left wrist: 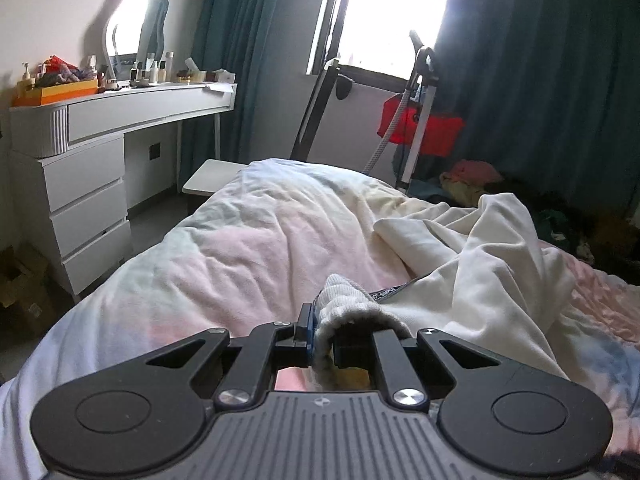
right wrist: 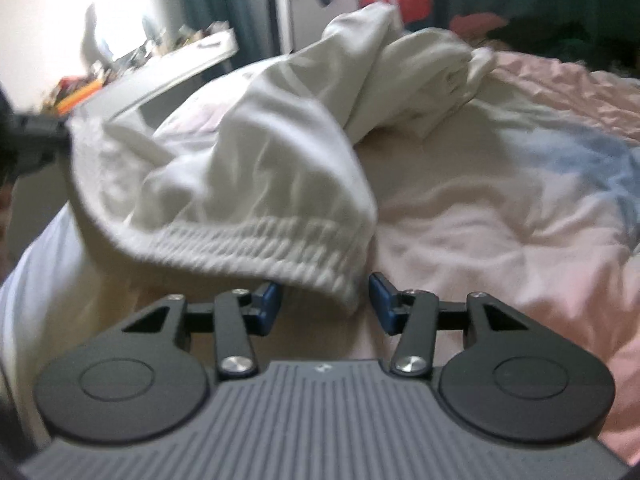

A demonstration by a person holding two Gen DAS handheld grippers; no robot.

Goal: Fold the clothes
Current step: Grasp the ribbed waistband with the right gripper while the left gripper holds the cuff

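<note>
1. A home bedroom: a bed (left wrist: 240, 240) with a rumpled pink-and-white duvet fills the middle.
2. A white dressing counter (left wrist: 120, 108) with drawers (left wrist: 86, 216) stands by the wall, crowded with bottles (left wrist: 160, 66) and a mirror (left wrist: 132, 20).
3. Teal curtains (left wrist: 240, 60) frame a bright window (left wrist: 396, 12).
4. Loose clothes (left wrist: 472, 180) are heaped beyond the bed.

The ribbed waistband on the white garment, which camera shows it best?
The right wrist view: the ribbed waistband spans the frame, though blurred. The left wrist view shows only a bunched bit pinched in the left claw.
</note>
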